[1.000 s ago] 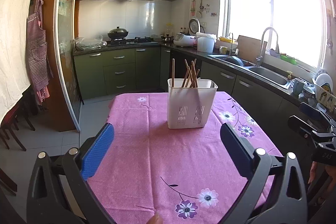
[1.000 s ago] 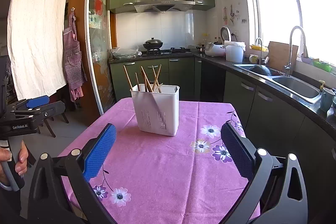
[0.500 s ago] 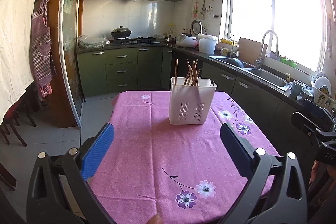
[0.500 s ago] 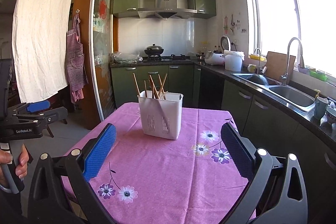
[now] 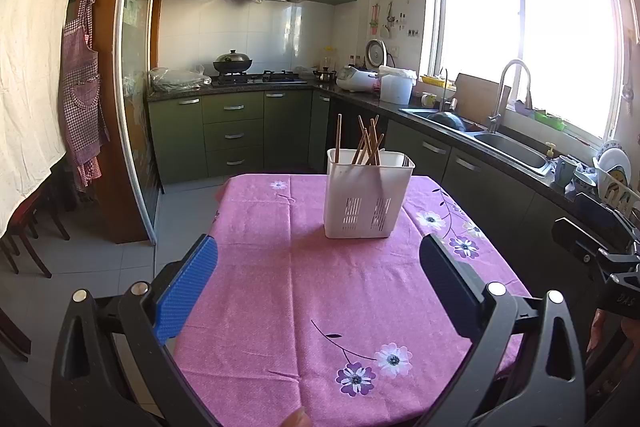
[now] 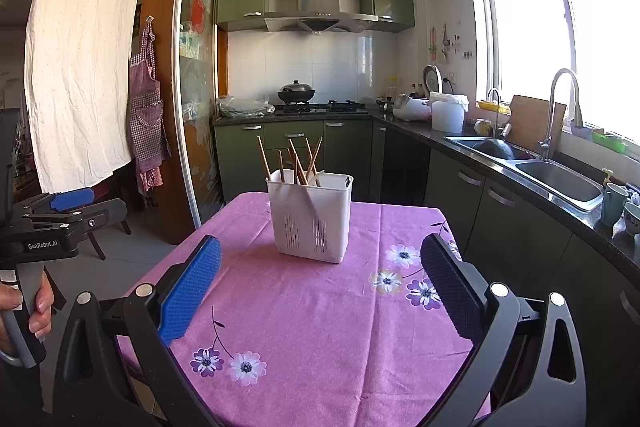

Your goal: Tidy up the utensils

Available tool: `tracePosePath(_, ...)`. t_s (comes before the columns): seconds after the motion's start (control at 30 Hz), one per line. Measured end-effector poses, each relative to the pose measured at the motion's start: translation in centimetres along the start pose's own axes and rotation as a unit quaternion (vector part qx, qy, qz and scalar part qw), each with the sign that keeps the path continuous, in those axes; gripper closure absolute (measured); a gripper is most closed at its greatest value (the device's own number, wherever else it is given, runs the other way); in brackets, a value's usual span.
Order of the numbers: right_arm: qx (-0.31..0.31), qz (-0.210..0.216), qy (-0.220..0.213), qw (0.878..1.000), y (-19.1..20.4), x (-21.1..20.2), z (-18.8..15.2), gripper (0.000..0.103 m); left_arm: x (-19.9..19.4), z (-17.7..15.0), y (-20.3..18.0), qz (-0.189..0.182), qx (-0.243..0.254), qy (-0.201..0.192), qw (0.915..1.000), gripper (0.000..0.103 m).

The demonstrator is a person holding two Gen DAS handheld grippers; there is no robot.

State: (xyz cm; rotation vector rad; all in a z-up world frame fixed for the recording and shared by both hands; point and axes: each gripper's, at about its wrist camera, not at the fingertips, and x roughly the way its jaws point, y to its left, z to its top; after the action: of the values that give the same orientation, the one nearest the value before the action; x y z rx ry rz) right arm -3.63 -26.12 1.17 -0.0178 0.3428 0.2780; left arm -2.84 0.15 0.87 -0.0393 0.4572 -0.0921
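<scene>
While wooden chopsticks (image 5: 370, 143) stand bundled and leaning in its left compartment, a white slotted utensil caddy (image 5: 366, 197) sits upright at the centre of the left wrist frame, on the far half of a table draped in a pink floral tablecloth (image 5: 320, 291). Its right compartment holds something dark that cannot be made out. From the right wrist view the caddy (image 6: 310, 213) sits just left of centre. Both tools hang well short of it above the near end of the cloth: the left gripper (image 5: 318, 283) with jaws spread wide and empty, the right gripper (image 6: 320, 283) likewise released and holding nothing. At the left edge of the right wrist frame, a hand (image 6: 24, 311) grips the other tool's handle. Green kitchen cabinets (image 5: 232, 135), a wok (image 5: 232, 61) on the stove and a steel sink (image 6: 556, 179) under a bright window fill the upper frame.
</scene>
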Motion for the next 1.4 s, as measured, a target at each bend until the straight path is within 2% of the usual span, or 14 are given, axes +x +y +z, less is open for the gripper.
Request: tracePosePath(1.4,0.008,0.008,0.009,1.0,-0.12,0.72,-0.35,0.005,-0.02,-0.08,-0.08,0.001,0.002,0.002,1.0,0.007)
